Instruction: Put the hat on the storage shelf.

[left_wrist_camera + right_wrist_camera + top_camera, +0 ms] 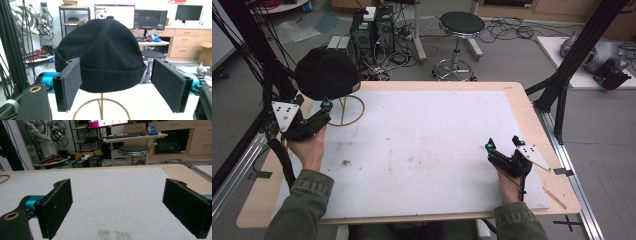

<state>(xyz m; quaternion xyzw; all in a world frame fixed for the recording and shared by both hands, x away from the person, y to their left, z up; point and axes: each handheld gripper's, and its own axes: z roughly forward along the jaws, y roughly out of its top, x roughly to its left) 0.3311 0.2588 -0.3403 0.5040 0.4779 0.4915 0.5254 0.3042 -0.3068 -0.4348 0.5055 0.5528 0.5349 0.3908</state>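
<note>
A black knit beanie [326,73] sits on a brass wire stand [346,110] at the table's far left. In the left gripper view the beanie [102,55] fills the middle, with the stand's stem and ring [101,105] below it. My left gripper [314,102] is open just in front of the beanie's rim, jaws wide, nothing between them; its point in its own view is [122,87]. My right gripper [503,144] rests open at the table's right front, and its own view has the gripper [123,207] over bare white mat.
A white mat [422,145] covers most of the wooden table [532,115]. Dark smudges [113,234] mark the mat. Black frame posts [577,45] stand at both sides. A round stool [460,25] and computer boxes [372,30] stand on the floor beyond.
</note>
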